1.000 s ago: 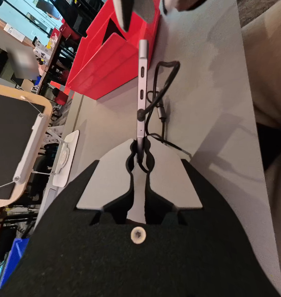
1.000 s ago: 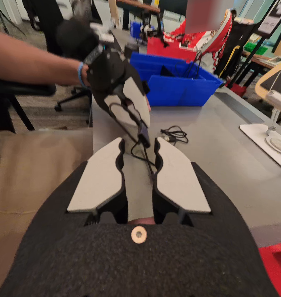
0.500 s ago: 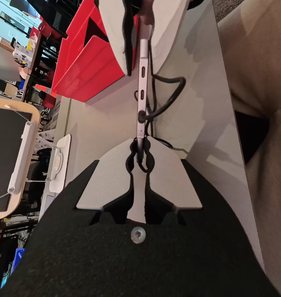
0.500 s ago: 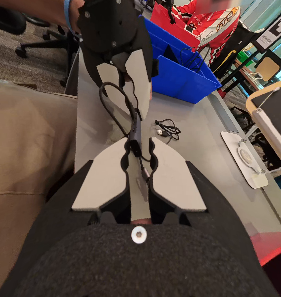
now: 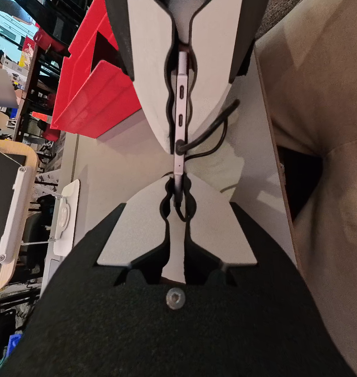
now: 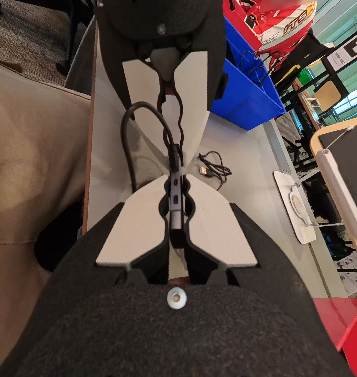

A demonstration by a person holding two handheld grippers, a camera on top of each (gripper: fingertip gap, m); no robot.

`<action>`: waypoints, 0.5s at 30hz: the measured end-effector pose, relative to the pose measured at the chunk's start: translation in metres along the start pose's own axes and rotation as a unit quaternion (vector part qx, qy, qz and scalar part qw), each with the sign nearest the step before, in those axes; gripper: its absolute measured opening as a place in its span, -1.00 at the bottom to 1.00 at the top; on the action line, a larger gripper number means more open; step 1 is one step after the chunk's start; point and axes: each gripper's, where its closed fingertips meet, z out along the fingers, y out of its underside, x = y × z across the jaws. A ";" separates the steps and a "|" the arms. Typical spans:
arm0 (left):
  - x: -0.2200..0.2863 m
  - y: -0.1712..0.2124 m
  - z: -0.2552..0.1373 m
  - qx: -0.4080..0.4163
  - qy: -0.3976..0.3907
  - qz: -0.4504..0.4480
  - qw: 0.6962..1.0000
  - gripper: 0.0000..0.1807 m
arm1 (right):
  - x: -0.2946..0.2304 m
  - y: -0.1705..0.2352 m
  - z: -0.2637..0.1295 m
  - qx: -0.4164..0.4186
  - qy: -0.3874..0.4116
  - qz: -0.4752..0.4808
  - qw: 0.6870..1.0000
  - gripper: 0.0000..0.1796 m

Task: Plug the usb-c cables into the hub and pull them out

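Red bin (image 5: 96,91) and blue bin (image 6: 245,98) on grey table (image 6: 255,163); white stand base (image 6: 292,206) near edge

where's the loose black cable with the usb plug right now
In the right wrist view, the loose cable lies coiled on the grey table, right of the gripped hub, before the blue bin.

A lab or workshop — red storage bins (image 5: 96,89) and a blue bin (image 6: 247,98) of cables sit on the grey surface (image 6: 245,163), with cluttered shelving (image 5: 30,81), a stand-mounted board (image 6: 345,163) and carpeted floor (image 6: 30,30) around it.
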 end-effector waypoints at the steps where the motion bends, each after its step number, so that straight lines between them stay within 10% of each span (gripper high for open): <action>1: 0.000 0.000 0.001 -0.003 -0.001 0.000 1.000 -0.91 | 0.000 0.000 0.001 0.000 0.002 -0.002 1.000 -0.90; 9: -0.030 0.014 0.000 -0.010 -0.063 -0.138 0.988 -0.84 | 0.028 0.005 0.017 -0.015 0.079 -0.052 0.995 -0.90; 15: -0.049 0.026 -0.009 0.060 -0.093 -0.433 0.895 -0.71 | 0.085 0.015 0.040 0.022 0.188 -0.084 0.978 -0.90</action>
